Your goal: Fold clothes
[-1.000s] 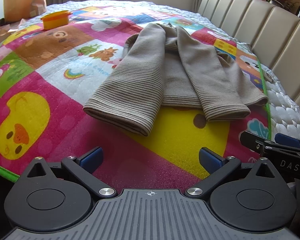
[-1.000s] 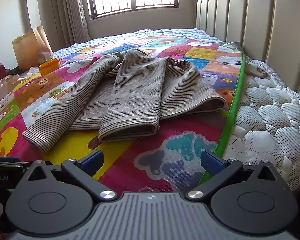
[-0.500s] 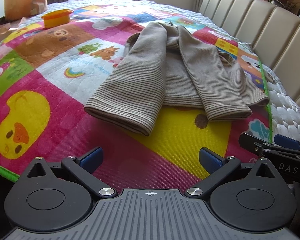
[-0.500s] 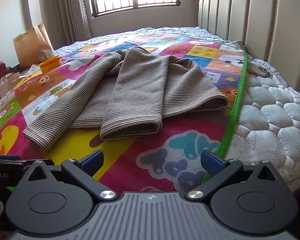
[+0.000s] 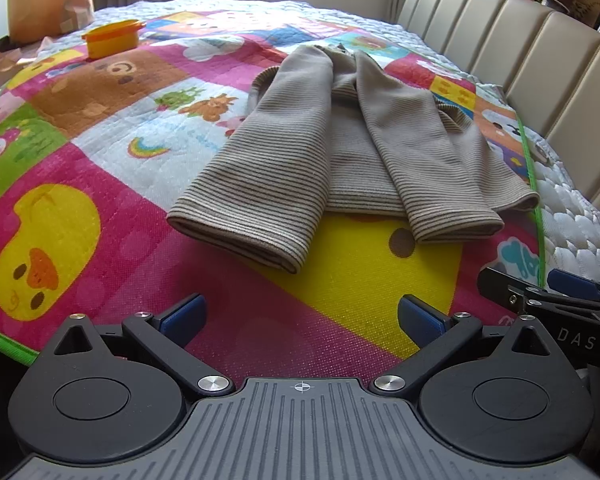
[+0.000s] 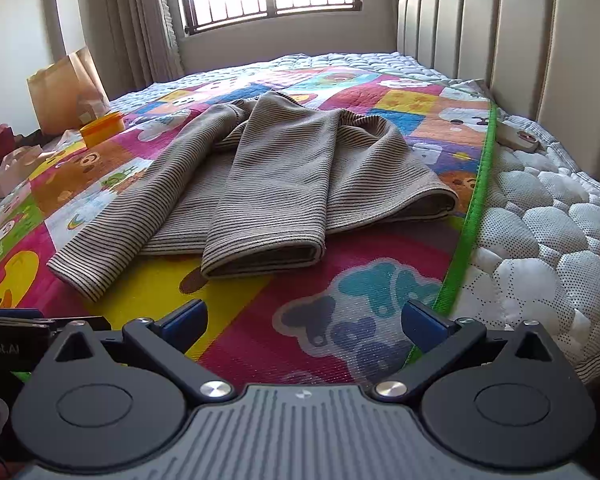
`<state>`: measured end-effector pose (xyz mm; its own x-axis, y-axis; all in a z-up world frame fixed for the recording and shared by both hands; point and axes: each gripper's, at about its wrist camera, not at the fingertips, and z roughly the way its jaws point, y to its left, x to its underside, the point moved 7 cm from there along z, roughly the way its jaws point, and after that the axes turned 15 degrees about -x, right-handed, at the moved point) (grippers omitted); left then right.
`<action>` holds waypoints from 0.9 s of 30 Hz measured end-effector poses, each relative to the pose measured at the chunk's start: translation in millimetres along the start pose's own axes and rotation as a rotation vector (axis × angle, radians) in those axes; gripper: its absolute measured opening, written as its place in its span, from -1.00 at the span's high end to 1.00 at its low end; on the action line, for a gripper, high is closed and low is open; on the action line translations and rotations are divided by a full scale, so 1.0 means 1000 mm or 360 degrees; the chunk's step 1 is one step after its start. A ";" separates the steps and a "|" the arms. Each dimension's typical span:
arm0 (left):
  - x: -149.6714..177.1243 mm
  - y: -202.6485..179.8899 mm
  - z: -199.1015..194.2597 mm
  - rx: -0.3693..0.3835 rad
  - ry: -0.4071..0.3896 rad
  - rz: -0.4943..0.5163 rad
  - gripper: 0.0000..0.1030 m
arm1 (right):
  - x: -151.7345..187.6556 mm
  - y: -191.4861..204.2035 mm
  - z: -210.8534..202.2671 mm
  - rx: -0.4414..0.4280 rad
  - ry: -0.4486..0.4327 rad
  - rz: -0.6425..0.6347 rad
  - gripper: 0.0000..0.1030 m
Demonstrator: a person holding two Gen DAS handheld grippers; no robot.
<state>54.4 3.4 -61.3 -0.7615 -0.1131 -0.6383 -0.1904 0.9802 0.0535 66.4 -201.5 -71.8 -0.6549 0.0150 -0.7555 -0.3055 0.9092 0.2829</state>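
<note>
A brown striped long-sleeve top [image 5: 340, 160] lies on the colourful play mat [image 5: 100, 168] on the bed, both sleeves folded in over the body with cuffs toward me. It also shows in the right wrist view [image 6: 268, 184]. My left gripper [image 5: 300, 316] is open and empty, low over the mat in front of the left cuff. My right gripper [image 6: 304, 320] is open and empty, in front of the right cuff; it shows at the right edge of the left wrist view [image 5: 548, 296].
An orange container [image 5: 112, 38] stands at the mat's far left. A brown paper bag [image 6: 66, 88] is beyond it. The padded headboard [image 6: 540, 52] runs along the right. The mat's green edge [image 6: 472, 216] borders the white quilted mattress [image 6: 548, 240]. A small device [image 6: 518, 140] lies on the mattress.
Both grippers have crept slightly nearer and the views have tilted a little; the top has not moved and both jaws stay open.
</note>
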 end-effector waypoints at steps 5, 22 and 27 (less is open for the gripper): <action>0.000 0.000 0.002 -0.0001 0.0005 0.0001 -1.00 | 0.000 0.000 0.001 0.0001 0.0006 0.0003 -1.00; 0.000 -0.003 0.009 -0.0005 0.0030 0.0013 -1.00 | 0.002 -0.003 0.008 -0.0006 0.0028 0.0010 -1.00; -0.001 -0.003 0.014 -0.0011 0.0040 0.0014 -1.00 | 0.003 -0.005 0.010 -0.0005 0.0036 0.0017 -1.00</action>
<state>64.7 3.3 -71.3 -0.7786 -0.1086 -0.6181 -0.1877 0.9801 0.0642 73.1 -202.1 -81.5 -0.6736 0.0156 -0.7389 -0.3004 0.9077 0.2930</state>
